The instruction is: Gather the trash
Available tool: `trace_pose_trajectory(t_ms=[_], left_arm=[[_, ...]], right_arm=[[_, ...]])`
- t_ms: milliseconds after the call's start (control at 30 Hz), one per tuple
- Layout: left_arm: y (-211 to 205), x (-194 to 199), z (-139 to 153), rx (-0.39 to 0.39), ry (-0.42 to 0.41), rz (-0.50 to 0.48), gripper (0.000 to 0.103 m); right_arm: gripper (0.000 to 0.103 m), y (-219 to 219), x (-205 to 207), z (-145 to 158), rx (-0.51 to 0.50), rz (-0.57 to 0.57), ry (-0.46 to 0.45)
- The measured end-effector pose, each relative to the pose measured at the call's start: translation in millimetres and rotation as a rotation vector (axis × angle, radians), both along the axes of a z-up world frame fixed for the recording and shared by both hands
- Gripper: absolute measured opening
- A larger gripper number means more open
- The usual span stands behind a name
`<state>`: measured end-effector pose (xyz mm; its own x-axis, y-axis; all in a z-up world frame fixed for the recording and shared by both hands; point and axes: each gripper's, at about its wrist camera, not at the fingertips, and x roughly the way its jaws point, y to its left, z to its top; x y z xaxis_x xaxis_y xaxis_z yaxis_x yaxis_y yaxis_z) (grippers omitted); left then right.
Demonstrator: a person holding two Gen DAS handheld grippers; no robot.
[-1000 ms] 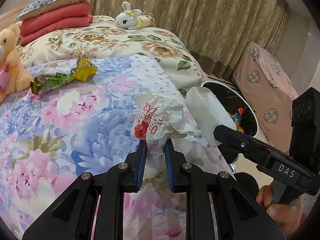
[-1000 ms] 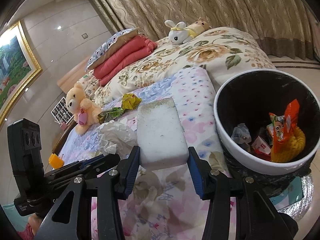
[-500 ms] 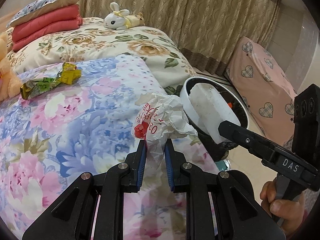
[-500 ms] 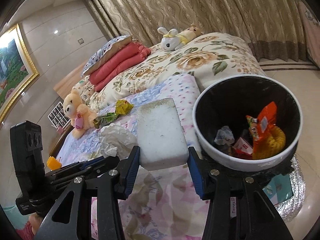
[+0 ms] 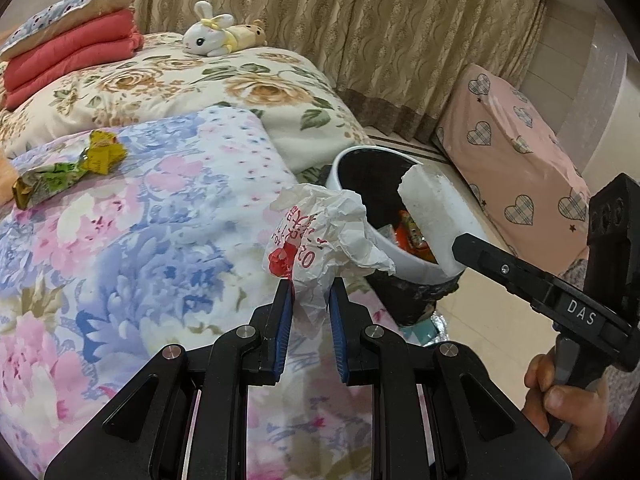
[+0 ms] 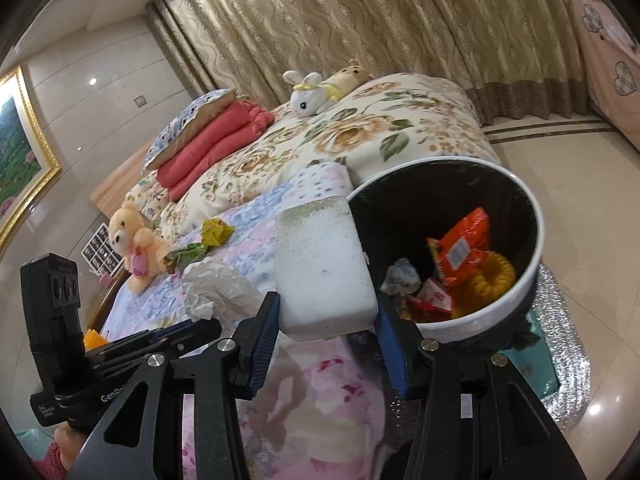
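My left gripper is shut on a crumpled white paper wrapper with red print, held above the floral bedspread near the bin. My right gripper is shut on a white foam block, which hangs at the bin's near rim; that block shows over the bin in the left wrist view too. The white-rimmed, black-lined trash bin stands on the floor beside the bed and holds orange packets and other scraps. A green and yellow snack wrapper lies on the bed, far left.
A bed with a floral quilt fills the left. On it lie folded red blankets, a plush rabbit and a teddy bear. A pink heart-print cover stands right of the bin. Tiled floor surrounds the bin.
Both grippers have moved toward the bin with their loads. The bin looms larger and nearer, and the foam block now overlaps its rim. Neither grip has changed.
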<state>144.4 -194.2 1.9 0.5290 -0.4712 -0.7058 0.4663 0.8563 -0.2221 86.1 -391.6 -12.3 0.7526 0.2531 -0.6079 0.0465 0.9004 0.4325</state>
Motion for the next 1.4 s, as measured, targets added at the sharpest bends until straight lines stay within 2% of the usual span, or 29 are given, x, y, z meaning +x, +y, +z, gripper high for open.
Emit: trace_pose_trajectory(t_ms=[700, 1400], left_arm=[[-46, 11, 8, -0.001, -0.011, -0.072, 0.017], [-80, 30, 9, 0.018, -0.012, -0.102, 0.017]], right_arm=[[0.048, -41, 0, -4, -0.002, -0.085, 0.019], [0.048, -66, 16, -3, -0.025, -0.121, 0.038]])
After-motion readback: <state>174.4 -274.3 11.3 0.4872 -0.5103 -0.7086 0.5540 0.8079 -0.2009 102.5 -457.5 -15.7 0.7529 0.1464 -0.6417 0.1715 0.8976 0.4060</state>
